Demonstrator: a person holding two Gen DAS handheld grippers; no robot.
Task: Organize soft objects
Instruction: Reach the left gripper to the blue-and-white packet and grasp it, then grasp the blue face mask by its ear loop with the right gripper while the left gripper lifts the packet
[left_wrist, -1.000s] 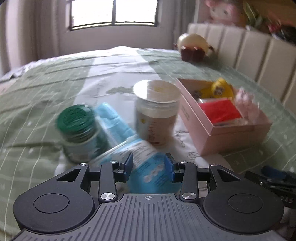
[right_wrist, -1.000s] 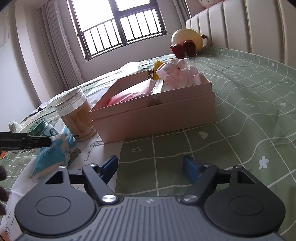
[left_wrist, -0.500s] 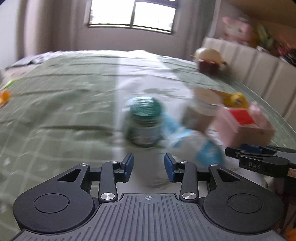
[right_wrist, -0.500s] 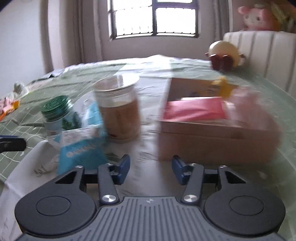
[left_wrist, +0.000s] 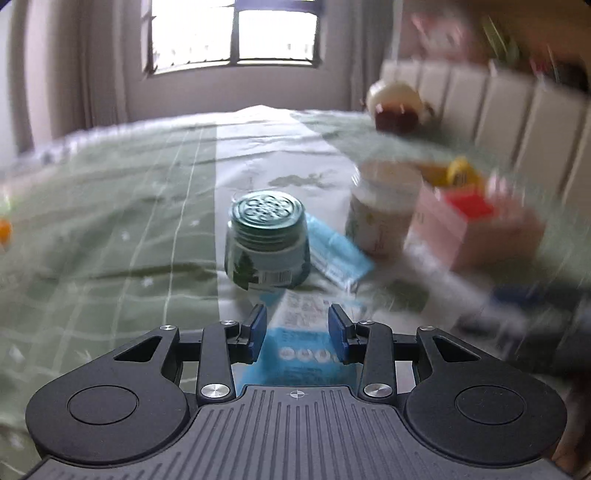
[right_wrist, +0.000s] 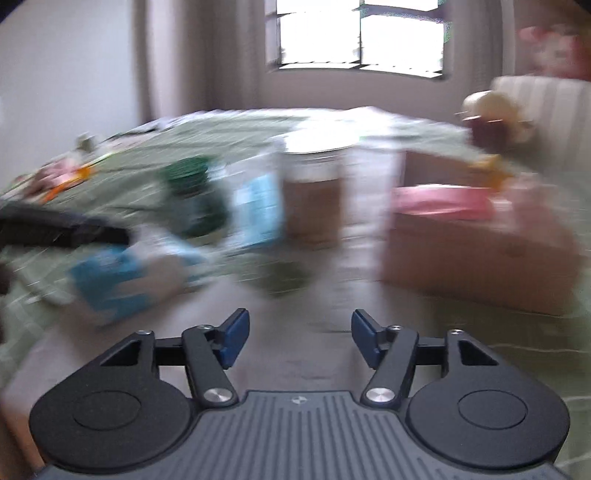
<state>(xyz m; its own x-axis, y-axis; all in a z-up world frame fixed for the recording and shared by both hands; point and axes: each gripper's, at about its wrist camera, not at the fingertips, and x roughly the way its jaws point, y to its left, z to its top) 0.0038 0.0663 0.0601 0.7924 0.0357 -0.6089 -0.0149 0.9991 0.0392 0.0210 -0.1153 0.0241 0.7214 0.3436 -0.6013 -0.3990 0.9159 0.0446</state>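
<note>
My left gripper (left_wrist: 296, 332) has its jaws closed against the sides of a soft blue and white tissue pack (left_wrist: 301, 343), low over the bed. The pack also shows, blurred, in the right wrist view (right_wrist: 122, 280). A second blue pack (left_wrist: 332, 254) leans behind a green-lidded jar (left_wrist: 267, 243). The pink box (left_wrist: 469, 225) with a red item and a yellow item stands to the right. My right gripper (right_wrist: 299, 338) is open and empty over the sheet, in front of the pink box (right_wrist: 476, 254).
A tall jar with a white lid (left_wrist: 384, 210) stands between the green-lidded jar and the pink box. A round plush toy (left_wrist: 397, 107) sits by the padded headboard (left_wrist: 517, 122). Small items (right_wrist: 62, 177) lie at the far left of the green checked bedspread (left_wrist: 92, 229).
The left view swung left and then back; the blue pack is between its jaws again. The right gripper has turned left towards the jars and its jaws are wider than half a second ago.
</note>
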